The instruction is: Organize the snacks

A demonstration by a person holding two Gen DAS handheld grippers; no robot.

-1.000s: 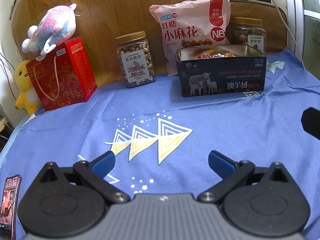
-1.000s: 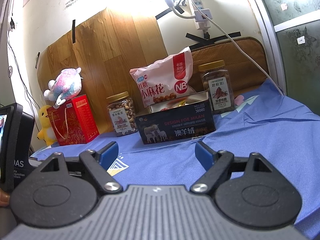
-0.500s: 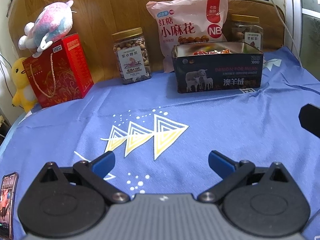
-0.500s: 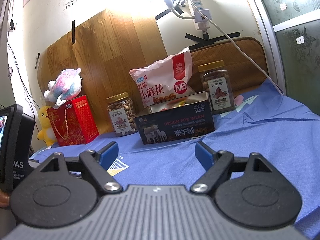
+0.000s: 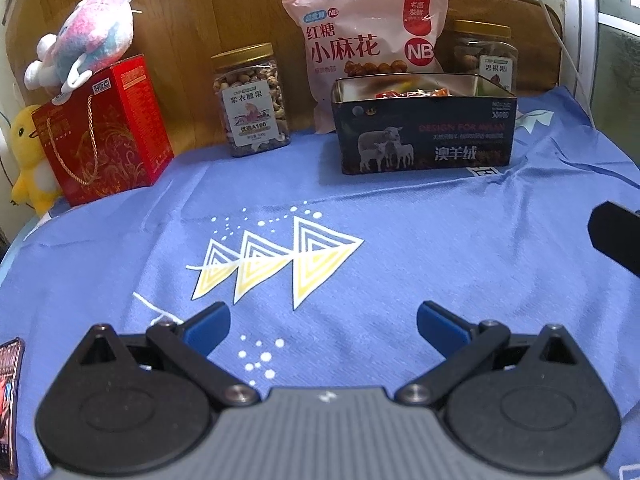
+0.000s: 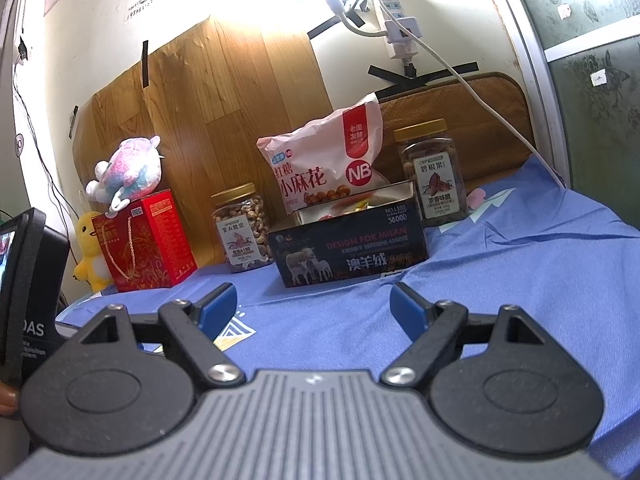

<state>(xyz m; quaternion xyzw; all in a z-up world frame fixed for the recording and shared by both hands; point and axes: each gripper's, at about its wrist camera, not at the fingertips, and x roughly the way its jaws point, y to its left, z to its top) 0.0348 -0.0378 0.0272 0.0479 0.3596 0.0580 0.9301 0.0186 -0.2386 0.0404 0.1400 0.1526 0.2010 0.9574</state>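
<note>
Your left hand-held gripper [image 5: 323,326] hangs above the blue cloth [image 5: 440,248], its two blue pads spread wide with nothing between them, tilted down toward a print of white and yellow triangles [image 5: 276,264]. Your right hand-held gripper [image 6: 312,307] is also spread wide and empty, pointing more nearly level across the same cloth. At the far left of the right view stands a dark device with a lit screen [image 6: 28,280], and a fingertip shows at the lower left edge. Beyond both grippers, toward the back of the cloth, sits an open dark tin [image 5: 424,136] printed with sheep, and red and orange wrapped snacks [image 5: 412,93] lie inside it. Behind the tin a pink snack bag [image 5: 360,40] leans against a wooden panel [image 5: 224,4]. To the left of the tin stands a clear jar of nuts with a gold lid [image 5: 250,100]. Behind the tin's right end stands a second gold-lidded jar [image 6: 434,172]. Farther left stands a red gift box with a cord handle [image 5: 104,132], with a pink and blue plush toy [image 5: 88,40] on top of it and a yellow plush duck [image 5: 28,160] just beside it. A phone [image 5: 10,404] lies at the left edge of the cloth near your left gripper.
</note>
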